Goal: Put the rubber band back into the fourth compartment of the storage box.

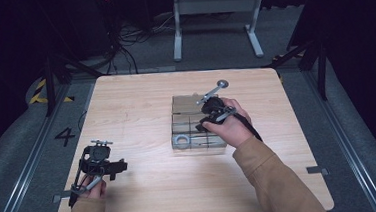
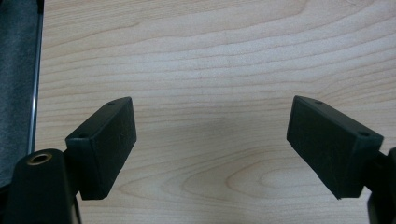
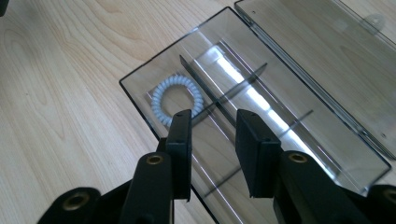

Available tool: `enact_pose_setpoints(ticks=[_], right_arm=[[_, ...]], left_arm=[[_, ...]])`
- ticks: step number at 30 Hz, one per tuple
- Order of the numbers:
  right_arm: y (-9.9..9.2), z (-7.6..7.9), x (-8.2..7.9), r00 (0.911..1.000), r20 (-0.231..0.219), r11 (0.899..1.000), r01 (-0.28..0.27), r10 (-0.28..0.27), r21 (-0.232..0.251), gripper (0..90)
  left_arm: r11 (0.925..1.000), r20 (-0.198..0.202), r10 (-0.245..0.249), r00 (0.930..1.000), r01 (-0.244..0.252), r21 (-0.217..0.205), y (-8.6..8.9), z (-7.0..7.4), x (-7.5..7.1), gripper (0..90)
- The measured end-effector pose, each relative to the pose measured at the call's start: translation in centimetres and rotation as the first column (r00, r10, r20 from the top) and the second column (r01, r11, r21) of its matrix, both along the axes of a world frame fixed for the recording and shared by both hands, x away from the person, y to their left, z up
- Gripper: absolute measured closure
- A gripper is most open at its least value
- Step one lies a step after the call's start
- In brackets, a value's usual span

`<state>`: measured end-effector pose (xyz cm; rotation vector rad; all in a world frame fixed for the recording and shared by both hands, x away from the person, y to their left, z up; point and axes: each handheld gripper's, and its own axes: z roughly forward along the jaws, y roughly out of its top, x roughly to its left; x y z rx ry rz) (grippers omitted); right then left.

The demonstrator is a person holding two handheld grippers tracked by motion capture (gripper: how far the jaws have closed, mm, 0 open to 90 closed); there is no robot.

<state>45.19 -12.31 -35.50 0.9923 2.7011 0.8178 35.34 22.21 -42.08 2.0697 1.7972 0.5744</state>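
- The right tool [image 1: 207, 115] hangs over a clear plastic organizer box [image 3: 299, 140] that lies near the middle of the wooden surface [image 1: 126, 115], with the hand wrapped around the grip and the forearm in a tan sleeve coming in from the lower right.
- In the right gripper view its two black jaws stand a moderate way apart with nothing between them; they point down into the box, above one of its dividers.
- A pale coiled hair tie [image 3: 177, 100] lies flat in the end compartment of the box, just beyond the tip of the left-hand jaw and apart from it.
- In the high view the hair tie [image 1: 182, 141] sits at the near left corner of the box, just left of the right hand [image 1: 232, 128].
- The hinged lid [image 3: 327, 51] of the box lies open, flat on the surface beside the tray.
- The left tool [image 1: 122, 165] rests low at the near left part of the surface, well apart from the box, held by the left hand [image 1: 94, 187]; it seems to lie roughly level, though the high view is dim there.
- In the left gripper view its jaws are spread wide over bare wood, holding nothing.
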Motion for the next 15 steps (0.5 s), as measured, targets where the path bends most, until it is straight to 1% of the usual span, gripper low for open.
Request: enact_pose_setpoints(ticks=[5, 6, 10, 11, 14, 15], right_arm=[[-1.7, 0.5, -0.6, 0.9997, 0.012, 1.0, 0.022, -0.022, 0.012, 66.3], [-1.7, 0.5, -0.6, 0.9997, 0.012, 1.0, 0.022, -0.022, 0.012, 66.3], [-3.0, 0.9, -1.0, 0.9988, 0.024, 0.999, 0.043, -0.043, 0.022, 65.5], [-3.6, 1.0, -1.2, 0.9983, 0.03, 0.998, 0.05, -0.05, 0.024, 65.2], [-4.2, 1.0, -1.4, 0.9979, 0.03, 0.998, 0.057, -0.058, 0.019, 64.6], [-4.9, 1.0, -1.6, 0.9975, 0.029, 0.998, 0.064, -0.064, 0.02, 64.0]], left_arm=[[1.0, 0.003, -0.001, 1.0, 0.001, -0.002, -0.1, 0.0, 0.1, 16.4], [1.0, 0.003, -0.001, 1.0, 0.001, -0.002, -0.1, 0.0, 0.1, 16.4], [1.0, 0.001, -0.005, 1.0, 0.005, 0.002, -0.1, 0.0, 0.1, 16.4], [1.0, -0.002, -0.005, 1.0, 0.005, -0.001, -0.2, 0.0, 0.1, 16.4], [1.0, 0.0, -0.005, 1.0, 0.005, 0.0, -0.2, 0.0, 0.2, 16.4], [1.0, 0.001, -0.004, 1.0, 0.004, 0.001, -0.2, 0.0, 0.2, 16.3]])
